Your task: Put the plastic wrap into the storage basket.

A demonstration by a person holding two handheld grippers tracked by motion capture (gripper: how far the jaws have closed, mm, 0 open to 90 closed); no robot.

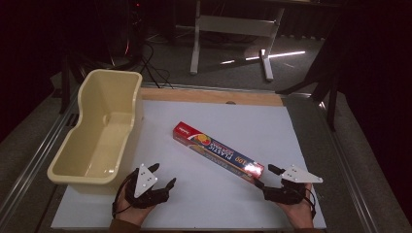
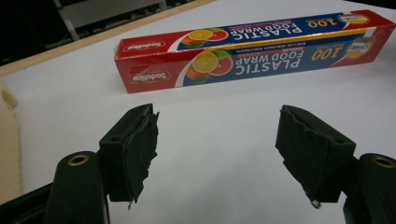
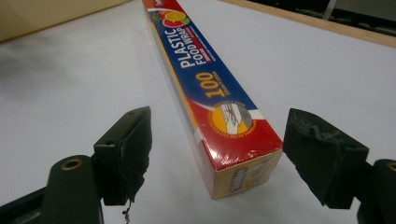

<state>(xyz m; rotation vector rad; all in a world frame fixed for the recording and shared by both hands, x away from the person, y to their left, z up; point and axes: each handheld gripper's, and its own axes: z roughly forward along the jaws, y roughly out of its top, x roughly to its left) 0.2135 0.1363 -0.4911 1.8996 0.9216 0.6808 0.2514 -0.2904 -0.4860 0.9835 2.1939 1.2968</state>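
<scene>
A long red and blue box of plastic food wrap [image 1: 217, 149] lies diagonally on the white table top [image 1: 233, 208]. My right gripper [image 1: 266, 176] is open at the box's near right end; in the right gripper view that end of the box [image 3: 219, 116] lies between the two black jaws, not touched by them. My left gripper [image 1: 162, 174] is open near the front edge, to the left of the box, with nothing in it. In the left gripper view the box [image 2: 252, 46] lies crosswise a short way beyond the jaws.
A cream plastic tub [image 1: 99, 126] stands empty along the left edge of the table, just behind my left gripper. A wooden strip [image 1: 214, 96] borders the far edge. Beyond it are white table legs [image 1: 233, 34] and cables on the floor.
</scene>
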